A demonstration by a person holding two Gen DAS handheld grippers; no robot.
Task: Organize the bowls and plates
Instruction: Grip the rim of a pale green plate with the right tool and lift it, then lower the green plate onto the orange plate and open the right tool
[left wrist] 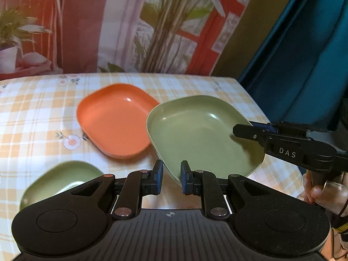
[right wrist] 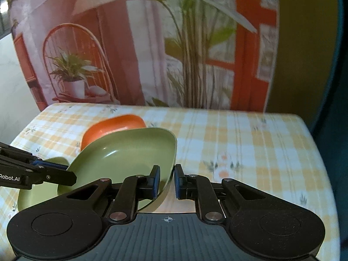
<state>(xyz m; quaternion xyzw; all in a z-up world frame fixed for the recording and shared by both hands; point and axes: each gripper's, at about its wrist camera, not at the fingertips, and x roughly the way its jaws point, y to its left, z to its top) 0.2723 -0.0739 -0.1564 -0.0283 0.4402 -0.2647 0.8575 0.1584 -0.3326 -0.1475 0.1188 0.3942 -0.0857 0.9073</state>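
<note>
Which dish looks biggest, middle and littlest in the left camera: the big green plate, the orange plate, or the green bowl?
1. Big green plate, largest, though it is tilted up nearer the camera.
2. Orange plate, a similar shape, so the true difference is unsure.
3. Green bowl, smallest looking, but partly hidden behind the left tongs.

Small green bowl half hidden behind left claw; orange plate partly covered, possibly overlapped, by green plate.

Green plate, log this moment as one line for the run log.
green plate tilted, lifted | right gripper shut on its rim | left gripper open at near edge | orange plate and green bowl on table
</note>
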